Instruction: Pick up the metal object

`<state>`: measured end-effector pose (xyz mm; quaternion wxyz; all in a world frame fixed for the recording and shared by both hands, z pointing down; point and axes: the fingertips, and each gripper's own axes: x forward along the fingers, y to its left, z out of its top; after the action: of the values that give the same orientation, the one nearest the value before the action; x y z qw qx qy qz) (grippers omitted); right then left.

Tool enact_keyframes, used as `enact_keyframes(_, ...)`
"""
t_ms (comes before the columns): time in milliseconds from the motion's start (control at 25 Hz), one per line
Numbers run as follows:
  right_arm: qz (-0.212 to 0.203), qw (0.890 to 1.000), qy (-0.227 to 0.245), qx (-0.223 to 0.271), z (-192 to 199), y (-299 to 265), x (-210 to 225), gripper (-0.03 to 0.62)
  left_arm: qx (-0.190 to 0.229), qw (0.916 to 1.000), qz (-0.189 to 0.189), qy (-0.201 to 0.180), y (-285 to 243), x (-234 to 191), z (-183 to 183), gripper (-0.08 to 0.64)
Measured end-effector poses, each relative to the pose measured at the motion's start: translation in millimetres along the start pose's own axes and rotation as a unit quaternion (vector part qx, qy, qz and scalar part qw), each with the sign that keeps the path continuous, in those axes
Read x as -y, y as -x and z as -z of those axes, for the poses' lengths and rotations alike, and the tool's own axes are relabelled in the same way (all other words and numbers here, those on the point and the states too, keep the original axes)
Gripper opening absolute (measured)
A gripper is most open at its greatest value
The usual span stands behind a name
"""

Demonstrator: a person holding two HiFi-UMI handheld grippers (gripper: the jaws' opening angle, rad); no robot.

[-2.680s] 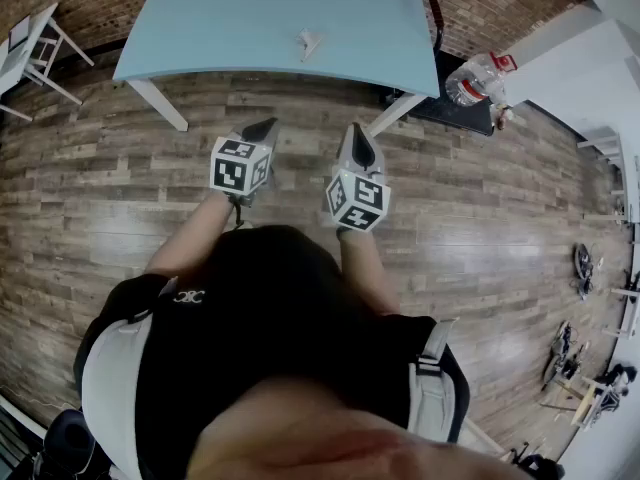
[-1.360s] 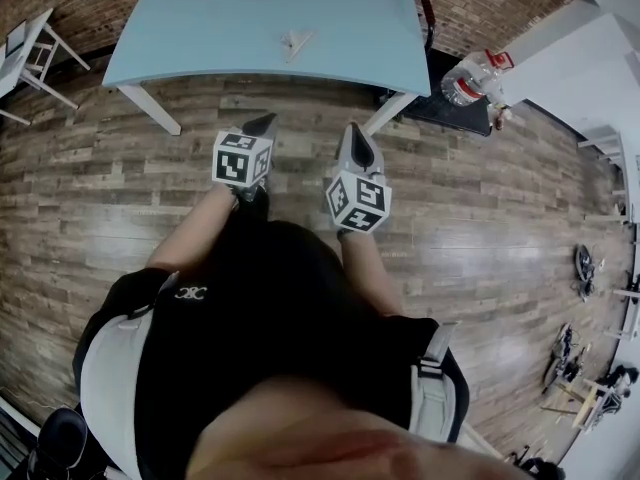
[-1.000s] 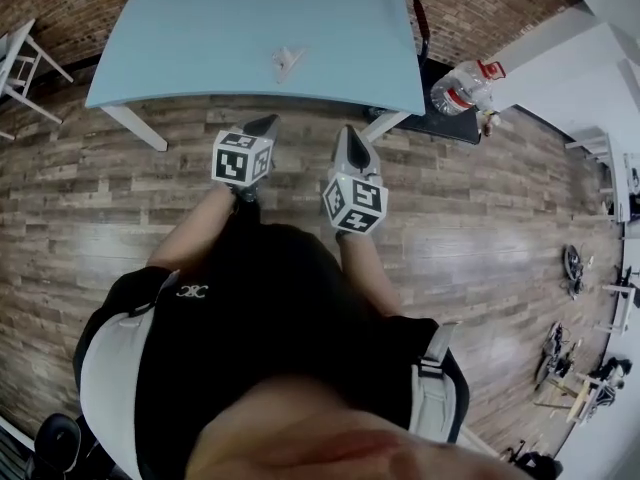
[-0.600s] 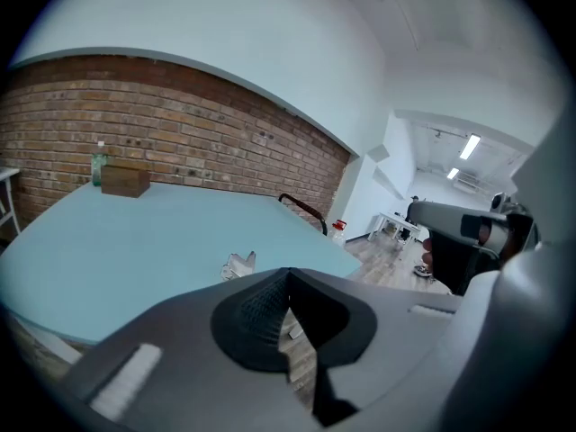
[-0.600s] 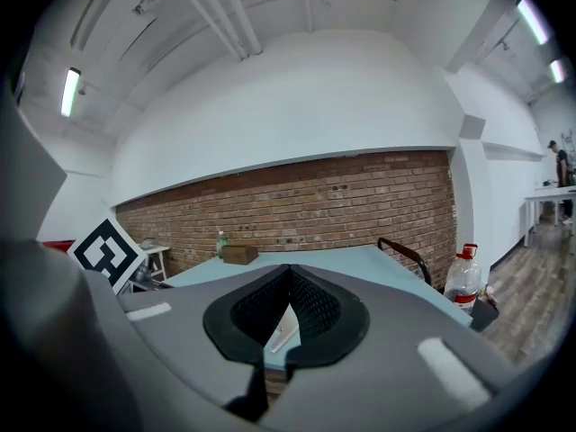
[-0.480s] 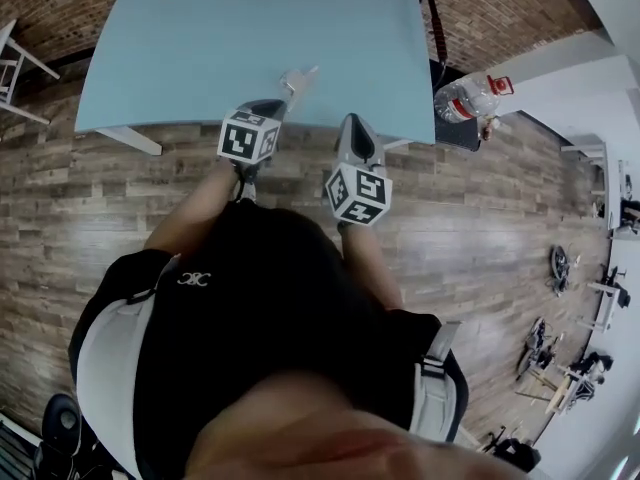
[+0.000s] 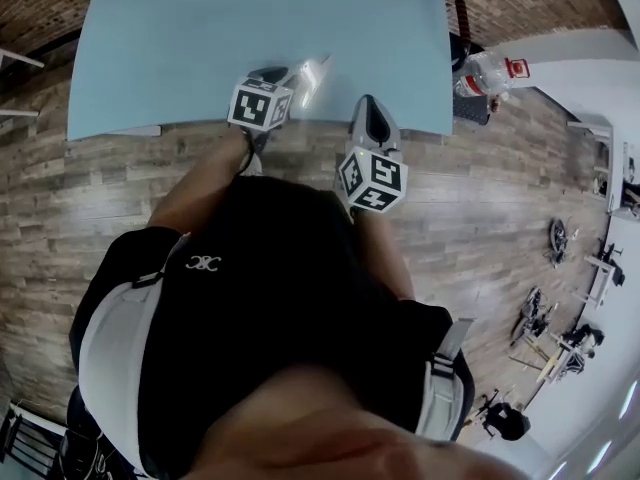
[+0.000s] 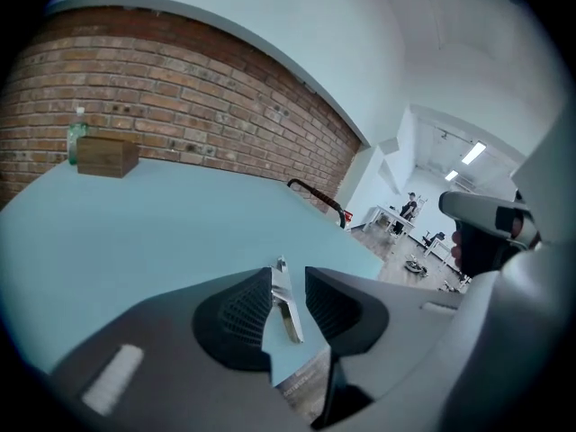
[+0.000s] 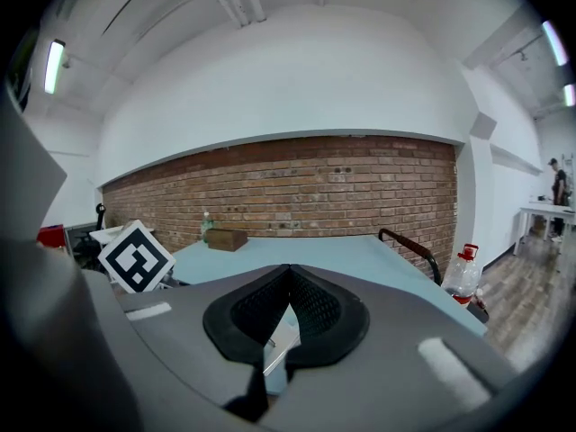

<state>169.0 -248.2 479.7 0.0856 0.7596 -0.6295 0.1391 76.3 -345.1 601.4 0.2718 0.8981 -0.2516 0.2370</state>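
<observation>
- Left tool [image 7: 285, 73]: jaws opening, wide apart. Nothing gripped; the pads aren't pressing on anything.
- Metal object [image 8: 286, 306]: thin, flat, shiny piece lying on the blue surface [image 7: 200, 38], close to its near edge. In the left gripper view it shows in the gap between the jaws, nearer the left jaw than the right.
- Right tool [image 7: 368, 118]: jaws closed tip to tip and empty, hanging just off the near edge of the surface.
- My read: I'm lined up for the grasp, not committed yet.
- Risk 1: the off-centre line-up. If I close like this, the nearer jaw hits first and could spin or skid the piece instead of clamping it.
- Risk 2: the piece lies low and flat. If I come in too high the pads close over it; too low and the tips jam into the surface.
- Risk 3: the edge is close. Any shove toward me could push it off onto the wood floor.
- Can't judge from these views how far the tips stand from the piece in depth, so I'd go slow.
</observation>
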Motion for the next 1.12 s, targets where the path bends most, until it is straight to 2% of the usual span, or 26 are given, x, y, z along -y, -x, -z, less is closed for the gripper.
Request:
enact_keyframes(280,0.011,1.0,0.003,-0.021,10,-5,14,0.014,-0.046,0.9986,0.014,0.022,-46,-1,29,0.117)
enact_keyframes(600,0.023,0.999,-0.006,-0.033,17,-3,49,0.014,-0.082,0.9959,-0.016,0.035,-80,-21,36,0.117)
enact_keyframes(800,0.037,0.999,-0.013,-0.036,19,0,68,0.014,-0.112,0.9916,-0.005,0.064,-97,-27,46,0.127)
enact_keyframes(920,0.042,0.998,-0.017,-0.045,25,2,80,0.014,-0.128,0.9889,-0.011,0.076,-105,-31,55,0.132)
enact_keyframes(1000,0.044,0.998,-0.019,-0.045,26,3,88,0.014,-0.128,0.9869,0.002,0.098,-110,-29,57,0.125)
enact_keyframes(1120,0.043,0.998,-0.021,-0.043,23,1,96,0.015,-0.114,0.9823,0.04,0.143,-112,-20,51,0.051)
